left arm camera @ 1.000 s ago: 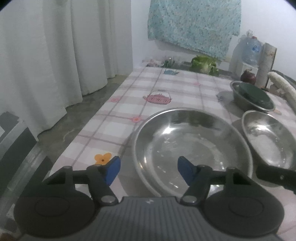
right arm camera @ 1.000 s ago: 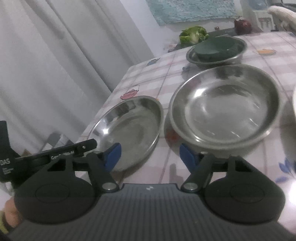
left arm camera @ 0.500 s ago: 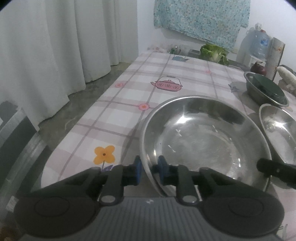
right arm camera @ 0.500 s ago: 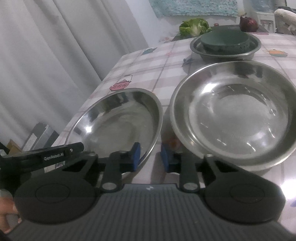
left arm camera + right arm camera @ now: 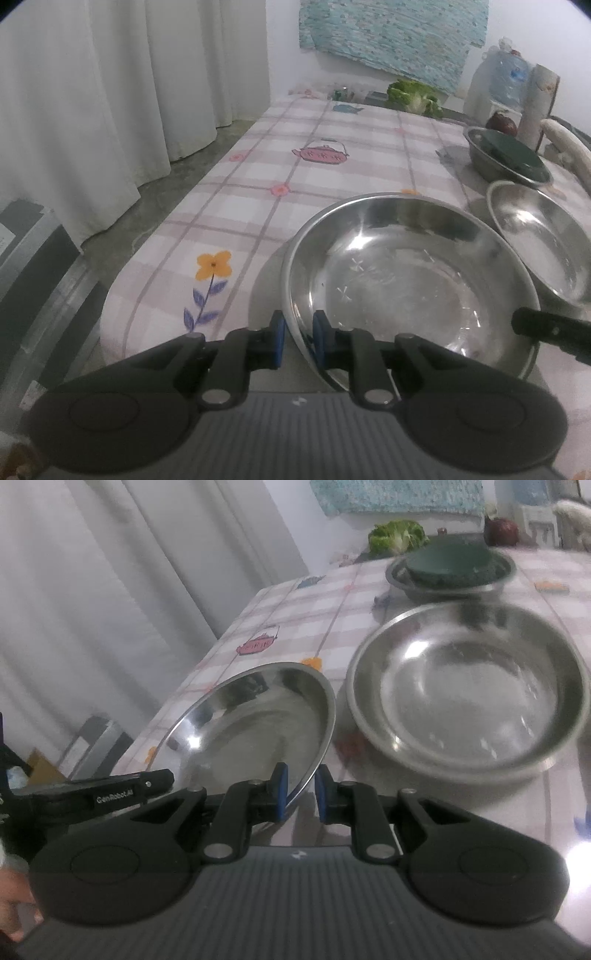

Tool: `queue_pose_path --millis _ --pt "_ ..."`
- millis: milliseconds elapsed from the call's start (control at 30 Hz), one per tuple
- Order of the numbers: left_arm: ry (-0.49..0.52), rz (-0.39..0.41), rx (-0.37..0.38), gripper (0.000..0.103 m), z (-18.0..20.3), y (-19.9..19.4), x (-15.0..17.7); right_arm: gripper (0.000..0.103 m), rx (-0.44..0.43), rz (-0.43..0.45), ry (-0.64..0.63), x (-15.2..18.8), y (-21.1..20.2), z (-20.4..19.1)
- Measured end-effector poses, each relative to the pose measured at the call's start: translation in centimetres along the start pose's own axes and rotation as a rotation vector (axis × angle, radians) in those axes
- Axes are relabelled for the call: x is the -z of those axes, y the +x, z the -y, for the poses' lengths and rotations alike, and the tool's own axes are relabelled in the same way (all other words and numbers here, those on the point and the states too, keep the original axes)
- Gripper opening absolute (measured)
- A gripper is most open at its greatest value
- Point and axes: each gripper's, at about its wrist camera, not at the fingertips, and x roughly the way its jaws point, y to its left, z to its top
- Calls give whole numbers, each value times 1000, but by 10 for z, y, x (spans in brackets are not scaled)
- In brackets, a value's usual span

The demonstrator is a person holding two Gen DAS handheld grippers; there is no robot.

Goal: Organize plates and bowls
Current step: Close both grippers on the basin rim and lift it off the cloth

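A wide shallow steel bowl [image 5: 406,288] [image 5: 258,723] lies near the front edge of the checked tablecloth. My left gripper [image 5: 297,339] is shut on its near left rim, one blue pad inside the wall and one outside. On the bowl's near right rim my right gripper [image 5: 299,794] is shut in the same way. Its black body [image 5: 546,332] shows in the left wrist view. A second steel bowl [image 5: 543,236] [image 5: 469,694] stands just to the right. Behind it, a smaller steel bowl [image 5: 491,583] holds a dark green bowl [image 5: 513,155] [image 5: 450,565].
The table [image 5: 258,192] drops off at the left to a grey floor and white curtains [image 5: 110,110]. At the far end are a green cabbage [image 5: 397,535], a dark red round thing [image 5: 500,530] and a water jug [image 5: 506,85]. A hand [image 5: 11,897] shows at the lower left.
Both grippers stood open a second ago and have shut on opposite sides of the near bowl's rim. Both views have shifted a little since.
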Motion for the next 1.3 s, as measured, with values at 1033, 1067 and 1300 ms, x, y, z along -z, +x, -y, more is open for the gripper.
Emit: queue_pose_path --millis 1033,1067,1300 --pt "146 -44 199 40 46 -49 43 19 68 54 108 48 -90 65" --pt "149 -45 195 40 48 -45 41 19 70 54 109 48 -88 64" --pt "172 -45 155 40 58 -27 37 19 95 41 98 43 -73 62"
